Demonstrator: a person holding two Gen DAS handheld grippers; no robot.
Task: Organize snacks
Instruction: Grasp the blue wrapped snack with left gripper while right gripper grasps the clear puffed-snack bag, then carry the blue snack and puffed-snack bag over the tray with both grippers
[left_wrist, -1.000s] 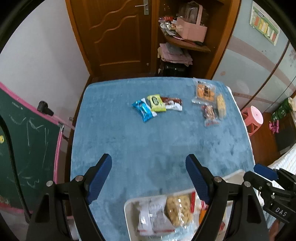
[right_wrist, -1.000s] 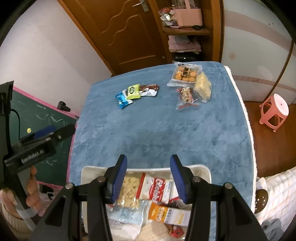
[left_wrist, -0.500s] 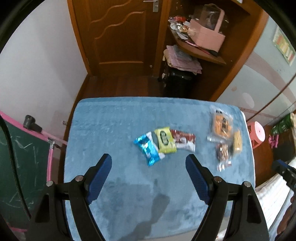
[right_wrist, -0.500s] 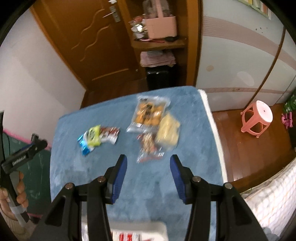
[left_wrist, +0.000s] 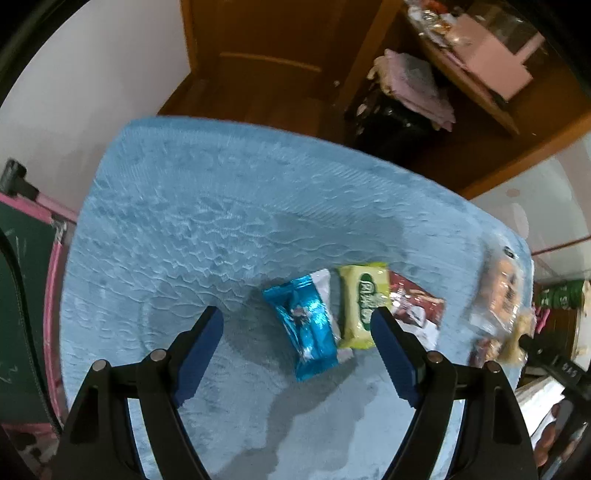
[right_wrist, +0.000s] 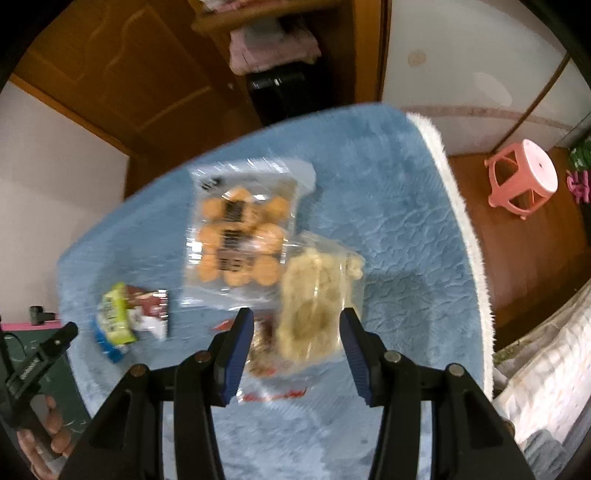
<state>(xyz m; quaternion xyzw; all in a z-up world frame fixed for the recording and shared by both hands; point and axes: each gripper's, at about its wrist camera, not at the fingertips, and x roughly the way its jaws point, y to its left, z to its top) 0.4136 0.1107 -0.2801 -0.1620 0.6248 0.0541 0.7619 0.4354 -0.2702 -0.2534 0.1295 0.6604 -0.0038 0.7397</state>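
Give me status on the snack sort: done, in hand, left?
Done: two groups lie on the blue cloth, wrapped bars around the blue packet and clear bags around the orange cookie bag. In hand: nothing; left gripper and right gripper are open. Left: cannot tell.

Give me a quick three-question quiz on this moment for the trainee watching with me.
1. True or false: the left gripper is shut on the blue packet.
2. Which packet lies between the right gripper fingers: A the pale biscuit bag, B the yellow-green packet?
3. Fill in: the yellow-green packet lies between the blue packet and the ___ packet.

Key: 1 false; 2 A; 3 red.
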